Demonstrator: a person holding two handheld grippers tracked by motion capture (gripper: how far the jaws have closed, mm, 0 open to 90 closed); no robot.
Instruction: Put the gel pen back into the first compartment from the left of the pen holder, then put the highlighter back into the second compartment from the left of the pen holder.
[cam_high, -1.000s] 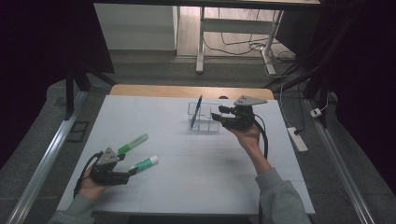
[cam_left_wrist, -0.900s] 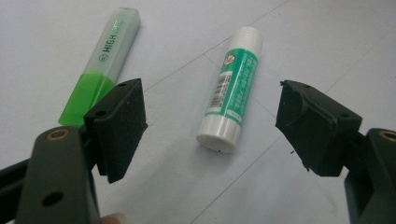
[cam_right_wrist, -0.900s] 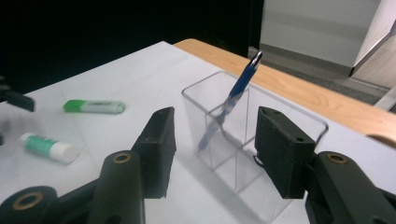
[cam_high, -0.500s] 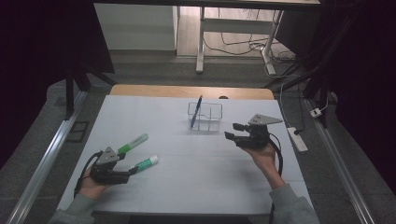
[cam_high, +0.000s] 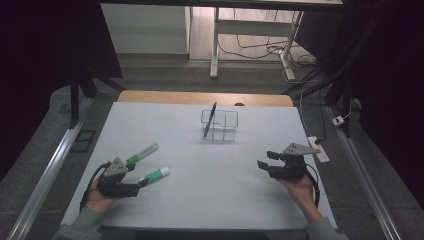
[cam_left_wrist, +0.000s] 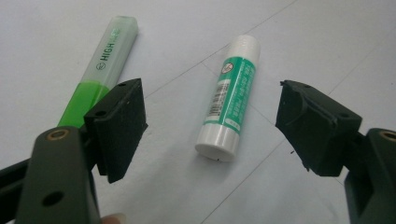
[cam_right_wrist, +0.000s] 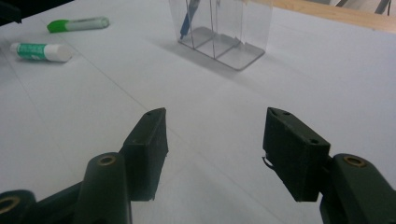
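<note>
At a white table (cam_high: 210, 200), a person is working two hand-held grippers, sorting desk items toward a clear divided holder (cam_high: 220, 126) at the far middle, where a blue pen (cam_high: 209, 120) is already leaning in the left-hand compartment. The left gripper (cam_high: 141, 183) is hovering low at the near left corner with its jaws standing wide and nothing between them; in the left gripper view a green-and-white glue stick (cam_left_wrist: 229, 98) is lying just ahead in the gap between the black pads (cam_left_wrist: 119, 126), its flat base end nearest the gripper and its long axis running away from the jaws, tilted a little to the right, so a grip would cross the barrel rather than pinch its ends. A green highlighter (cam_left_wrist: 105, 65) is lying just beside it, roughly parallel, partly hidden behind the left-hand pad. The right gripper (cam_high: 264, 160) is being held at the near right of the table, its jaws having just been opening and carrying nothing, well apart from both items, which show far off in the right gripper view. The left hand (cam_high: 97, 200) is plainly the nearer one, so the glue stick looks like its pickup.
</note>
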